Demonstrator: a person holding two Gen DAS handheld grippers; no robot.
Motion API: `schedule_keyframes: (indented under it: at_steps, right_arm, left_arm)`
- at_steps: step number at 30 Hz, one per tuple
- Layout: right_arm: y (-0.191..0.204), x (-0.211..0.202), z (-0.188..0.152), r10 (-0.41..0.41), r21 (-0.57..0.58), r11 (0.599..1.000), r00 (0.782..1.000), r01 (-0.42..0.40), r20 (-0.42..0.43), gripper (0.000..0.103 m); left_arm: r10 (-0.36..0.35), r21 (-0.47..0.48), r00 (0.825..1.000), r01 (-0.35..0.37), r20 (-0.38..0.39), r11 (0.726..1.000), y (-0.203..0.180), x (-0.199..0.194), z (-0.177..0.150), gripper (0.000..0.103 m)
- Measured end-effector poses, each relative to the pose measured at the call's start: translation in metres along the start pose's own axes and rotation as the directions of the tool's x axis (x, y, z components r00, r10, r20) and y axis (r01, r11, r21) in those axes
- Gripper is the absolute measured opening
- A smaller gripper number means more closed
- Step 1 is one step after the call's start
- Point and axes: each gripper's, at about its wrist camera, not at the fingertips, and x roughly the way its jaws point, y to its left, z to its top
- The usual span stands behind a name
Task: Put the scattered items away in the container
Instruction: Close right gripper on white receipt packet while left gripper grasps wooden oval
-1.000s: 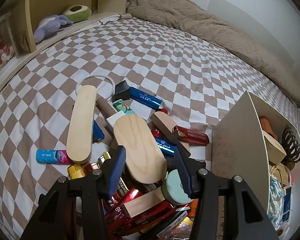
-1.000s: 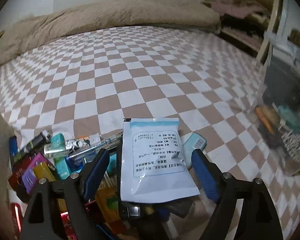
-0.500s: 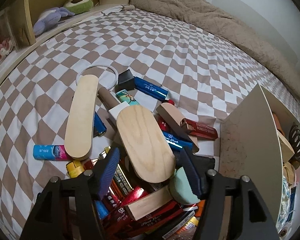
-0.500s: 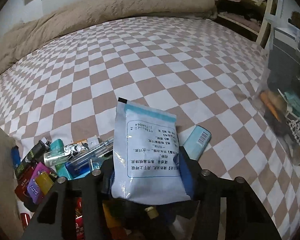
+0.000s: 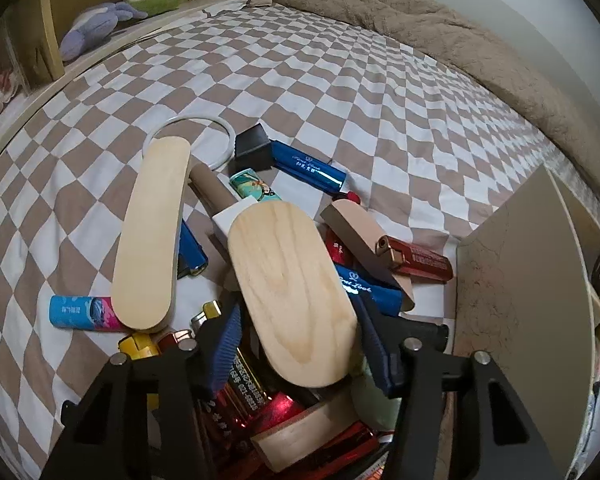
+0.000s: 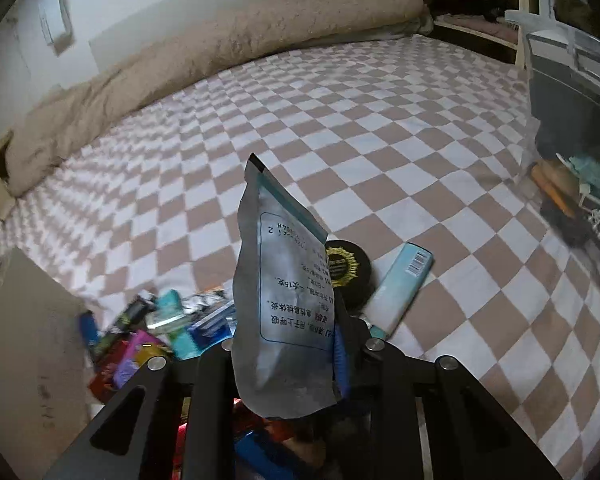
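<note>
The sachet (image 6: 284, 292) stands nearly upright in my right tongs (image 6: 286, 364), whose jaws have just been closing and now pinch its lower half, lifting it clear of the clutter on the bed (image 6: 340, 128). My left tongs (image 5: 300, 344) have just narrowed onto the wooden paddle (image 5: 292, 292); the blue pads (image 5: 226, 344) sit against its two edges, so I read that as a grip. At eleven o'clock of that paddle lies a second wooden paddle (image 5: 150, 236) resting on a white ring (image 5: 190, 142), with lighters and tubes all around and beneath. The container (image 5: 524, 300) stands at three o'clock of the left tongs, its beige wall close by. My worry: the sachet is limp and held only by its foot, so a quick swing could fold it or let it slide out. The paddle is smooth and tapered; lifting it may drag the neighbouring lighters along or let it pivot and drop short of the container.
</note>
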Motion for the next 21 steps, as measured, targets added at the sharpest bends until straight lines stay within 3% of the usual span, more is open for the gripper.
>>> schedule_keyframes:
  at_steps: [6,17,21]
  right_arm:
    - [0.004,-0.024,-0.004,0.094,0.029,0.995,0.995,-0.095,0.045,0.025]
    - [0.010,-0.050,0.000,0.193,0.037,0.979,0.974,-0.198,0.121,0.025]
    - [0.023,-0.051,-0.004,0.262,-0.011,0.965,0.961,-0.262,0.083,0.024]
  left_arm:
    - [-0.049,0.008,0.997,0.049,0.064,0.999,-0.005,-0.020,0.000,0.050]
    - [-0.085,0.027,0.991,0.083,0.104,0.996,-0.014,-0.035,-0.001,0.049]
    - [-0.096,0.037,0.988,0.093,0.117,0.995,-0.017,-0.039,-0.002,0.049]
